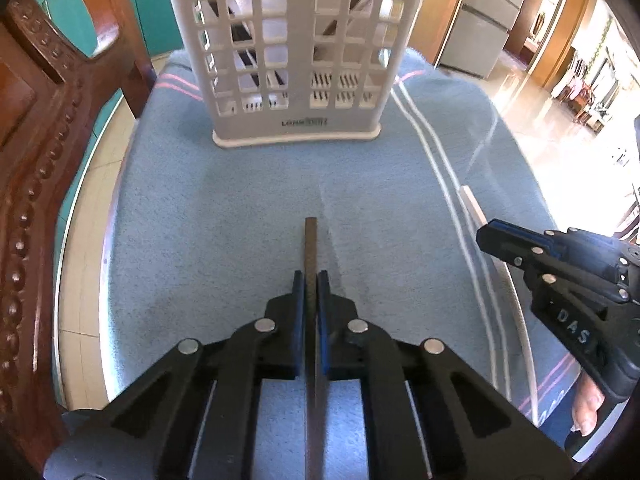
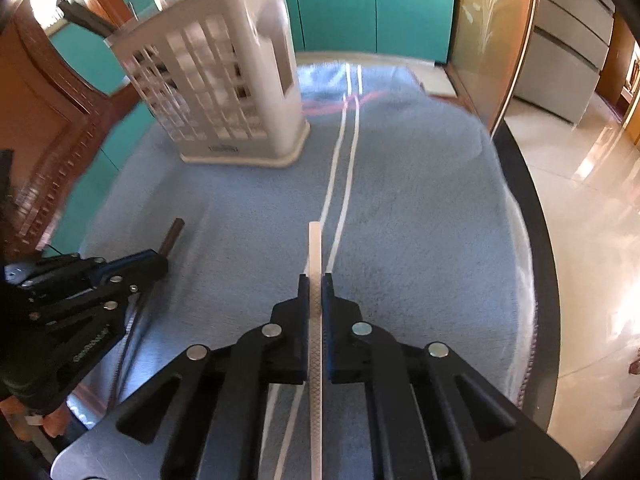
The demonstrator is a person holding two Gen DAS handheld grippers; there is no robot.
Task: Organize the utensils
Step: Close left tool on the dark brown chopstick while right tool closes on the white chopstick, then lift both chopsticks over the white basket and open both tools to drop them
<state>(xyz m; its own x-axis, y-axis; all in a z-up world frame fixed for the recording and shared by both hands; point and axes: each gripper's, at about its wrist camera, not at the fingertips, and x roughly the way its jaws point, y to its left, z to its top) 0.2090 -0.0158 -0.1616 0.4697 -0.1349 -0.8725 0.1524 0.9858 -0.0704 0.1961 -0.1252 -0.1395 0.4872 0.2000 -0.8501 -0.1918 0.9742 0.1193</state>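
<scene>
A white slotted utensil holder (image 1: 296,52) stands upright on the blue towel (image 1: 240,208) at the far end, with dark utensils inside; it also shows in the right wrist view (image 2: 224,92). My left gripper (image 1: 311,280) is shut on a dark brown utensil handle (image 1: 311,244) that points toward the holder. My right gripper (image 2: 316,284) is shut on a white utensil handle (image 2: 315,248). The right gripper shows at the right of the left wrist view (image 1: 486,232). The left gripper shows at the left of the right wrist view (image 2: 156,260), with its dark handle (image 2: 172,234) sticking out.
A carved wooden chair (image 1: 36,160) stands at the left of the table. The towel (image 2: 420,220) has white stripes and covers a round table with a dark rim (image 2: 540,248). Teal cabinets (image 2: 368,4) and a shiny tiled floor (image 2: 592,200) lie beyond.
</scene>
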